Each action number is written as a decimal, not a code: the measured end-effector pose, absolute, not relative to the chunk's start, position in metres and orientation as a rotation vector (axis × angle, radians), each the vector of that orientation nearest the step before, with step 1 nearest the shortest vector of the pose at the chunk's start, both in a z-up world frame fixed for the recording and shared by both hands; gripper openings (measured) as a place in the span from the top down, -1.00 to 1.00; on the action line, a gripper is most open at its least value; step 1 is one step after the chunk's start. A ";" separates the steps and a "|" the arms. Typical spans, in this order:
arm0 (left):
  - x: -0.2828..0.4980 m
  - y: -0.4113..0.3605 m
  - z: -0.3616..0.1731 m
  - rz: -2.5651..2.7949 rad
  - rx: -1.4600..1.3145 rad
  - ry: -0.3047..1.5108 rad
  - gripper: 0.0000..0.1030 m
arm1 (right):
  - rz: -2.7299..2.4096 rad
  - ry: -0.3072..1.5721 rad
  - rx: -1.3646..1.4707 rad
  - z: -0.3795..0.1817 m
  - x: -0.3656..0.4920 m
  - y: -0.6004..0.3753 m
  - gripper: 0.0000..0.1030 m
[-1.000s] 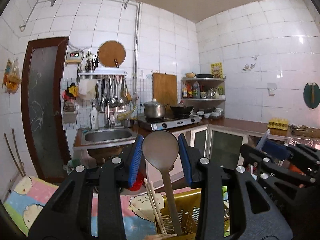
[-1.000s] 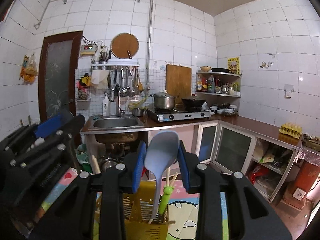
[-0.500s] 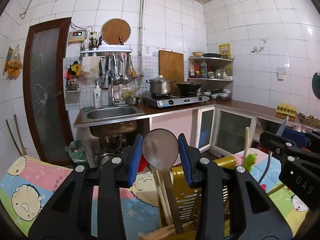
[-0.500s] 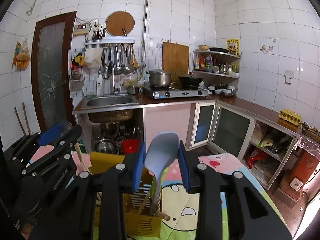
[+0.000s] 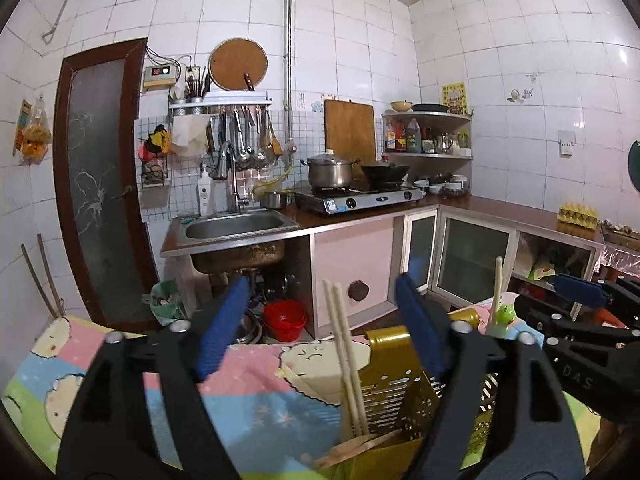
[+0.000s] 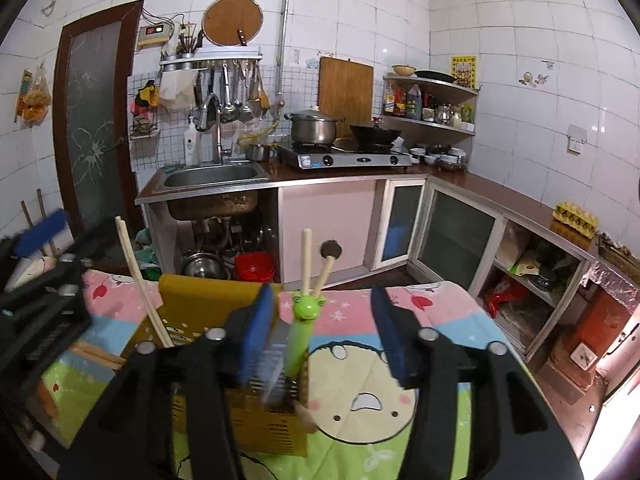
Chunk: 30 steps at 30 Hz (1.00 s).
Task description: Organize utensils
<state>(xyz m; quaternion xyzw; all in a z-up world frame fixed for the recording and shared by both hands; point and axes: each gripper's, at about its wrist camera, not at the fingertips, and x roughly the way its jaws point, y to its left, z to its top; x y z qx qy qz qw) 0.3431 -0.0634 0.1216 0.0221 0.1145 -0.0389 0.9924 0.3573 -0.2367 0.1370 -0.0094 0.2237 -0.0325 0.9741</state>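
A yellow slotted utensil basket (image 5: 392,364) (image 6: 200,300) stands on a cartoon-print cloth. Pale chopsticks (image 5: 344,352) lean up out of it, and green frog-headed chopsticks (image 5: 505,314) (image 6: 304,320) stand at its far side. My left gripper (image 5: 322,332) hangs over the basket with its jaws opening wide and nothing pressed between the blue pads. My right gripper (image 6: 324,334) is also opening over the basket. A blurred grey-blue spoon (image 6: 274,368) sits low between its jaws, down in the basket and free of the pads. Each gripper shows at the edge of the other's view (image 5: 576,304) (image 6: 48,264).
The cartoon cloth (image 6: 360,400) covers the table under the basket. Beyond it are a steel sink (image 5: 236,226), a gas stove (image 5: 360,200) with a pot and a wok, glass-door cabinets (image 6: 460,236) and a red bucket (image 5: 284,318) under the sink.
Both grippers came down over the basket and opened. The metal spoon has left the left jaws; the grey-blue spoon has slipped down out of the right jaws.
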 end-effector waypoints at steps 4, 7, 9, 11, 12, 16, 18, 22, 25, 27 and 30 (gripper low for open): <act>0.320 -0.050 0.140 -0.067 0.050 0.212 -0.86 | -0.064 0.447 -0.003 0.151 0.344 -0.241 -0.19; 0.298 -0.038 0.149 -0.057 0.057 0.200 -0.90 | -0.062 0.422 -0.001 0.162 0.327 -0.241 -0.41; 0.282 -0.028 0.152 -0.063 0.044 0.211 -0.90 | -0.062 0.403 -0.005 0.168 0.312 -0.240 -0.53; 0.267 -0.020 0.151 -0.066 0.015 0.214 -0.90 | -0.054 0.383 0.001 0.173 0.292 -0.238 -0.69; 0.259 -0.015 0.150 -0.064 0.001 0.213 -0.90 | -0.044 0.368 0.011 0.173 0.278 -0.236 -0.73; 0.217 -0.005 0.132 -0.068 -0.031 0.220 -0.90 | -0.026 0.313 0.040 0.165 0.232 -0.230 -0.91; 0.198 -0.004 0.121 -0.070 -0.020 0.219 -0.90 | -0.013 0.294 0.057 0.155 0.208 -0.227 -0.91; 0.166 -0.006 0.096 -0.063 0.016 0.231 -0.90 | -0.005 0.307 0.089 0.126 0.174 -0.219 -0.92; 0.146 -0.004 0.075 -0.083 0.003 0.260 -0.90 | 0.010 0.304 0.094 0.102 0.153 -0.214 -0.92; 0.136 -0.003 0.063 -0.089 -0.009 0.266 -0.90 | 0.015 0.307 0.081 0.088 0.143 -0.209 -0.92; 0.126 -0.005 0.043 -0.088 0.014 0.289 -0.90 | 0.009 0.318 0.081 0.066 0.131 -0.204 -0.92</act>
